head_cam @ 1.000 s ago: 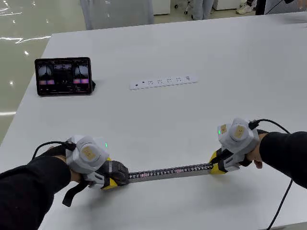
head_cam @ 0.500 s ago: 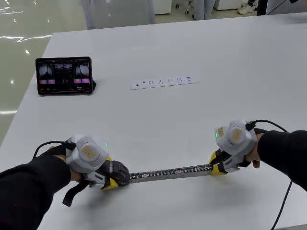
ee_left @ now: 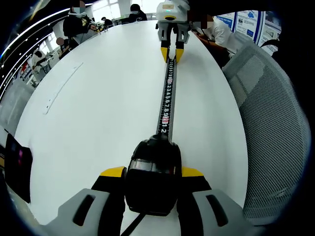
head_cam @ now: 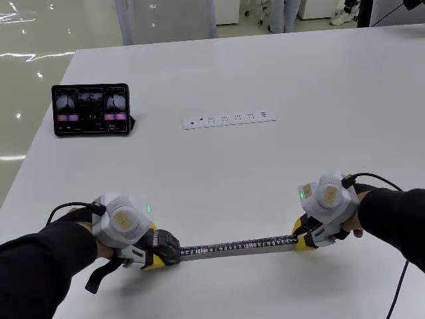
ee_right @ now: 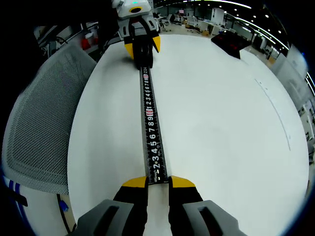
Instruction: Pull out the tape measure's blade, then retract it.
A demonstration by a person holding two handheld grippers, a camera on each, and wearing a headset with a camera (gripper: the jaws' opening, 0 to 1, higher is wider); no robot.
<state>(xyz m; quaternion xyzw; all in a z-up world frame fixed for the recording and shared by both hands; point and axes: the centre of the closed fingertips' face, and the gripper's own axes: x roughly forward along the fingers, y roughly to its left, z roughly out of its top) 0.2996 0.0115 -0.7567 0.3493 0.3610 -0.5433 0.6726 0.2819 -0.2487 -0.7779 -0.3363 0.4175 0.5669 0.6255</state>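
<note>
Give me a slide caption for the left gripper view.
The left gripper clamps the tape measure case while the right gripper holds the tip of the extended blade along the table.

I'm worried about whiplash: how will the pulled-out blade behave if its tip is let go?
The blade spans straight from the case to the right gripper, so it's probably stiff lengthwise though thin. Released, it would likely spring back toward the case, which the left gripper clamps. Lying low along the table, it should slide rather than flop.
</note>
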